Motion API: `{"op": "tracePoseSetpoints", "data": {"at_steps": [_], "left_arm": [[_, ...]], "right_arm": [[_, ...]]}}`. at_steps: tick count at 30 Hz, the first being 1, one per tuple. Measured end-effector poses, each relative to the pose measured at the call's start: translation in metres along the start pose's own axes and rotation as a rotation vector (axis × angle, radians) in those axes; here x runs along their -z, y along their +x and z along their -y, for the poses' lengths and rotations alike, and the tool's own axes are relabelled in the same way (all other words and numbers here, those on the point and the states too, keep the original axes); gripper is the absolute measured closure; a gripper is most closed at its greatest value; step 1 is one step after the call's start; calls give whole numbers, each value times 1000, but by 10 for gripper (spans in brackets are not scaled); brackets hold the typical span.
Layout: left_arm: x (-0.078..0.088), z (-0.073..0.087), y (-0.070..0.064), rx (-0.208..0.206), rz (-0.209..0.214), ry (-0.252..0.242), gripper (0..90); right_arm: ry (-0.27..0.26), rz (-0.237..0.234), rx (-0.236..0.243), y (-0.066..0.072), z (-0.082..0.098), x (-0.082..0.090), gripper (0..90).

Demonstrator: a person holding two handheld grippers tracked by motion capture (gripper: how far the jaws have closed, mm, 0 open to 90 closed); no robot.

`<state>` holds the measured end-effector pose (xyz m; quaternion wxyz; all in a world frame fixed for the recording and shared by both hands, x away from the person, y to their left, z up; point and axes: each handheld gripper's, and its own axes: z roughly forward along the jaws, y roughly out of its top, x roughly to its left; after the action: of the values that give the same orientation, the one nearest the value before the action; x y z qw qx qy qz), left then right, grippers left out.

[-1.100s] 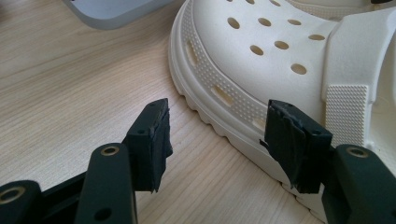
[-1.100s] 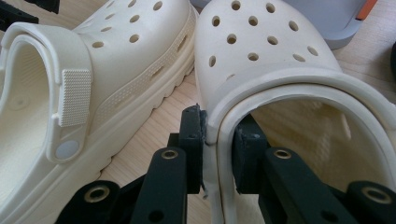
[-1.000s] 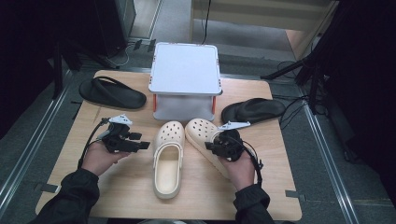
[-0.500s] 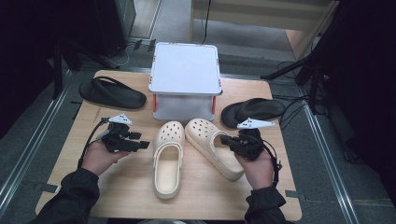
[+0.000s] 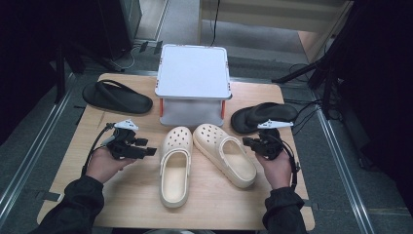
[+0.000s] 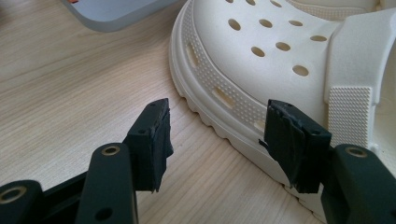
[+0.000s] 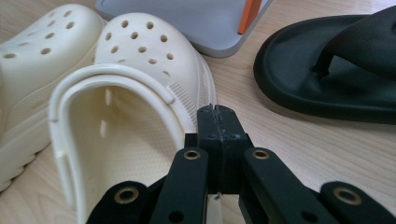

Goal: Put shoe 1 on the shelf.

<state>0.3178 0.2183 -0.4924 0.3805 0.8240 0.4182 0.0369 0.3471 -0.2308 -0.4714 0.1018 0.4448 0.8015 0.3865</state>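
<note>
The right gripper (image 7: pixel 218 122) has its jaws clenched pad to pad with nothing between them; a second ago they were closing and are now fully shut. At that time this gripper sat on the heel end of the right clog (image 5: pixel 225 152), and it has since slid sideways off it, so it now hangs just beside the clog's outer edge, between it and the right sandal (image 5: pixel 263 116). In the right gripper view the clog's heel opening (image 7: pixel 112 140) lies just left of the shut fingertips and the sandal (image 7: pixel 336 74) lies to their right.

The left gripper (image 6: pixel 217 140) stands released, jaws wide, one pad (image 6: pixel 156 135) over bare table (image 6: pixel 70 93) and the other (image 6: pixel 292 140) close against the left clog's sole rim (image 6: pixel 224 88); I cannot tell if it touches.

Both clogs lie side by side, toes toward the box (image 5: pixel 193 73). My reading is that the right clog has just been nudged into place beside its mate, and the pairing looks nearly done.
</note>
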Motion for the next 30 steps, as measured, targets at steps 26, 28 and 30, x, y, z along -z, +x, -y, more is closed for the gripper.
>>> {"op": "tracePoseSetpoints", "data": {"at_steps": [26,28,30], "left_arm": [[-4,-1,-9,-55,31,23,590],[-4,-1,-9,-45,43,14,631],[-4,-1,-8,-29,53,9,661]], "right_arm": [[56,-51,74,10,2,-15,900],[57,-59,83,16,5,-13,900],[56,-65,82,19,7,-13,900]]}}
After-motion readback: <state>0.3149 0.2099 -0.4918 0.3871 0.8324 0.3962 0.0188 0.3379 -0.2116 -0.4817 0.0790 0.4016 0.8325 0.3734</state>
